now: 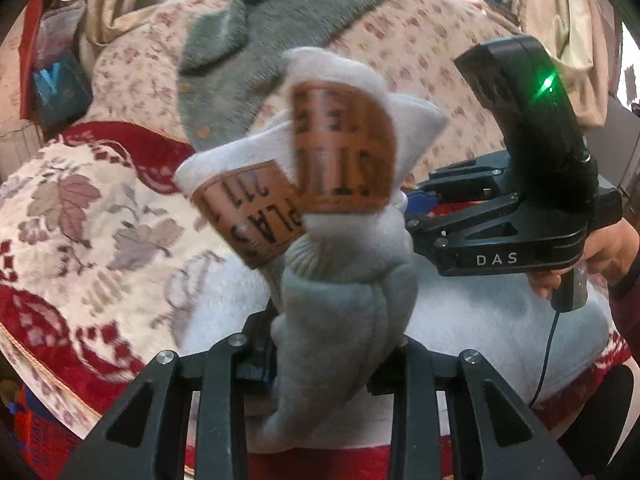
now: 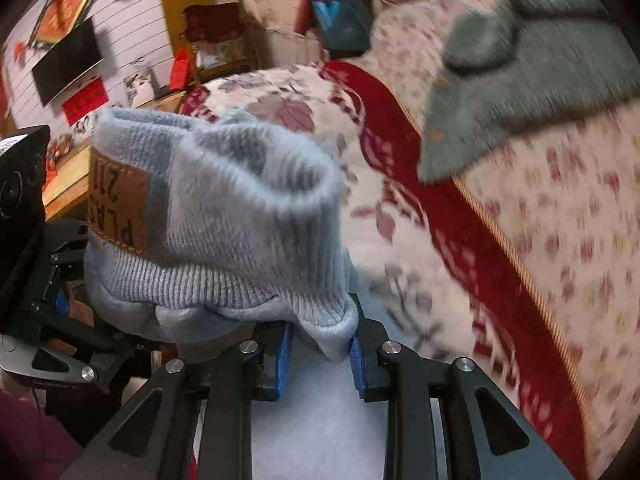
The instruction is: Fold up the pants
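Fingers (image 2: 283,354) of the right gripper (image 2: 318,356), fitted with blue pads, stand slightly apart with a fold of the pants (image 2: 224,220) pinched between them; the cloth fills only part of the gap, and whether both pads bear on it cannot be told. In the left wrist view, the fingers (image 1: 264,364) of the left gripper (image 1: 328,364) are clamped on a thick bunch of the same light grey, fleecy pants (image 1: 344,280), which rises from between them.

The pants are held up above the bed (image 1: 80,216), bunched between the two grippers. More grey cloth lies on the bed below, toward its near edge.

Labels: a brown patch (image 1: 344,148) sewn to the garment carries dark lettering. The readable parts are "PLAS" and "211" on one fold and "ST" on the other; the remainder is blurred. In the right wrist view, the patch (image 2: 120,208) shows "PLAS" and "211". The right gripper body (image 1: 520,216) bears white "DAS" lettering and a lit green indicator.

The bed cover is red and cream with a leaf pattern. A grey fleece garment (image 1: 280,20) lies on a floral quilt (image 1: 420,60) toward the far edge of the bed.
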Motion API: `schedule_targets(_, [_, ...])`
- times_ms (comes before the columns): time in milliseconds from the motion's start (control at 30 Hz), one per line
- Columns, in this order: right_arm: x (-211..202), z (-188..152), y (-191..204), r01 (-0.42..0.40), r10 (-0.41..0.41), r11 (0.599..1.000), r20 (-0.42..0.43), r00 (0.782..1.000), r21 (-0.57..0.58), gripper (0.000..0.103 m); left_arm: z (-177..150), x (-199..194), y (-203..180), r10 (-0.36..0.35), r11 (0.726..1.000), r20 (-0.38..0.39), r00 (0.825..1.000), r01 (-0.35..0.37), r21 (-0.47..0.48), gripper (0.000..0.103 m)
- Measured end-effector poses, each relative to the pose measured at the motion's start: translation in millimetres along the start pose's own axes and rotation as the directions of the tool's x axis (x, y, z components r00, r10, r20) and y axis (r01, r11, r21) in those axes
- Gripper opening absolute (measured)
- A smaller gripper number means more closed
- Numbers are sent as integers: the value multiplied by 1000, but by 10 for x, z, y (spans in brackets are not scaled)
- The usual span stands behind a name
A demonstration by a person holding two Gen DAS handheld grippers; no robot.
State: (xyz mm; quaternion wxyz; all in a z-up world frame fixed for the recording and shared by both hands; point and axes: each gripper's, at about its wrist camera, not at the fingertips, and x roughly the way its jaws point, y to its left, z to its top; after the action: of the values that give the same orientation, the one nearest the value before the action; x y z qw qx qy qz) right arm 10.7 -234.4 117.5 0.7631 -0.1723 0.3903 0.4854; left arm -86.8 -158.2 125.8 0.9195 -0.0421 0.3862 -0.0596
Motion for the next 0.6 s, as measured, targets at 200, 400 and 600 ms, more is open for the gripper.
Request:
schedule_targets(200, [70, -532, -299, 93, -82, 987, -84, 993, 133, 61, -242, 262, -282, 9, 1000, -34, 999, -8, 25, 31])
schedule_targets(400, [-259, -862, -612, 187, -170, 942, -85, 982, 280, 64, -361, 411, -428, 39, 999, -44, 998, -38, 12, 45])
schedule_targets(600, [-776, -1009, -644, 174, -196, 895, 12, 981, 411, 71, -398, 225, -581, 141, 989, 21, 990, -141, 46, 50])
